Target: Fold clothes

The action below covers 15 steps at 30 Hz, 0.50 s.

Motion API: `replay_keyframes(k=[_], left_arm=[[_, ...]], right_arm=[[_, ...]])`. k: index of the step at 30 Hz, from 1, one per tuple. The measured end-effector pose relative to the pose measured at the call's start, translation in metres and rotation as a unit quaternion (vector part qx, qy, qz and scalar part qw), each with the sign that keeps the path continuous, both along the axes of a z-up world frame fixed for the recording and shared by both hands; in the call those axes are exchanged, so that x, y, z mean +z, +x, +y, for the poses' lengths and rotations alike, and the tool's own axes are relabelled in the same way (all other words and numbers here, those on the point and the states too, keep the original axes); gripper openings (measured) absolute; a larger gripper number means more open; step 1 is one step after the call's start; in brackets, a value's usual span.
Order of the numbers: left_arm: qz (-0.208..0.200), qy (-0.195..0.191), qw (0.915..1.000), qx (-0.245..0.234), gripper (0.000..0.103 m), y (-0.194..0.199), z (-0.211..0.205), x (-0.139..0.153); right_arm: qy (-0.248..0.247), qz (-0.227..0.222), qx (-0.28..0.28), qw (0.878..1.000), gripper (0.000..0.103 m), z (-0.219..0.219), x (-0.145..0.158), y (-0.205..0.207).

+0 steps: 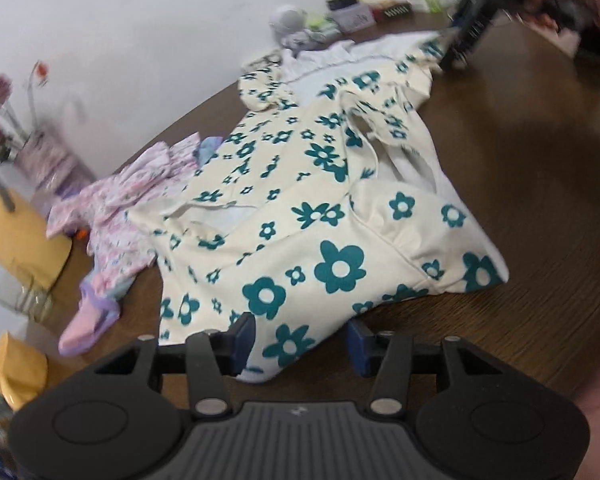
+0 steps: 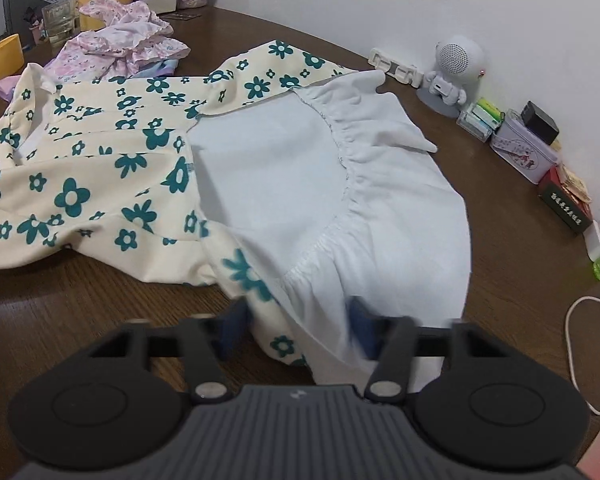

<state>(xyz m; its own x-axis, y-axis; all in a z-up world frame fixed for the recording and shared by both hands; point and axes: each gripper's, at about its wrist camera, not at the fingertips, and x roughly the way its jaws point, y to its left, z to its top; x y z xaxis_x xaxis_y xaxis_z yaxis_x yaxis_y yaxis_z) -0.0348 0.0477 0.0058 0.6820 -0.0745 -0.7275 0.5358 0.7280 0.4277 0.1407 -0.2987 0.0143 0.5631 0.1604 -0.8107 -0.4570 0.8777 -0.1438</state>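
Right wrist view: right gripper jaws apart around cream teal-flowered cotton dress hem; left gripper likewise; glass jar, contents unclear.

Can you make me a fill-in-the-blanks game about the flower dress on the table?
1. The flowers on the cream dress are dark ____.
2. The turned-up lining of the dress is plain ____.
3. The crumpled garment beyond the dress is mostly ____.
4. The dress lies on a brown ____ table.

Missing words: teal (blue-green); white; pink; wooden
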Motion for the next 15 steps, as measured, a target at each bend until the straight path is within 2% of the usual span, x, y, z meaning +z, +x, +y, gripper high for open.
replay_keyframes(k=[1,2,7,11,13,15], left_arm=[[-0.002,0.005,1.0000,-0.004,0.020,0.001,-0.001,-0.001],[-0.003,0.004,1.0000,-0.004,0.002,0.003,0.001,0.000],[-0.011,0.001,0.9999,-0.002,0.001,0.009,0.010,0.007],[-0.026,0.022,0.9992,0.022,0.000,-0.001,0.034,0.022],[-0.022,0.021,0.9989,0.034,0.000,-0.007,0.045,0.025],[-0.008,0.007,0.9998,0.019,0.001,-0.015,0.045,0.024]], right_arm=[[0.003,0.000,-0.002,1.000,0.009,-0.001,0.000,0.001],[0.006,0.000,-0.004,1.000,0.009,-0.001,0.000,0.001],[0.006,-0.013,-0.025,1.000,0.005,-0.009,0.008,0.000],[-0.002,-0.013,-0.020,1.000,0.005,-0.012,0.020,-0.018],[-0.001,-0.012,-0.018,1.000,0.005,-0.013,0.023,-0.025],[0.002,-0.009,-0.016,1.000,0.006,-0.013,0.025,-0.032]])
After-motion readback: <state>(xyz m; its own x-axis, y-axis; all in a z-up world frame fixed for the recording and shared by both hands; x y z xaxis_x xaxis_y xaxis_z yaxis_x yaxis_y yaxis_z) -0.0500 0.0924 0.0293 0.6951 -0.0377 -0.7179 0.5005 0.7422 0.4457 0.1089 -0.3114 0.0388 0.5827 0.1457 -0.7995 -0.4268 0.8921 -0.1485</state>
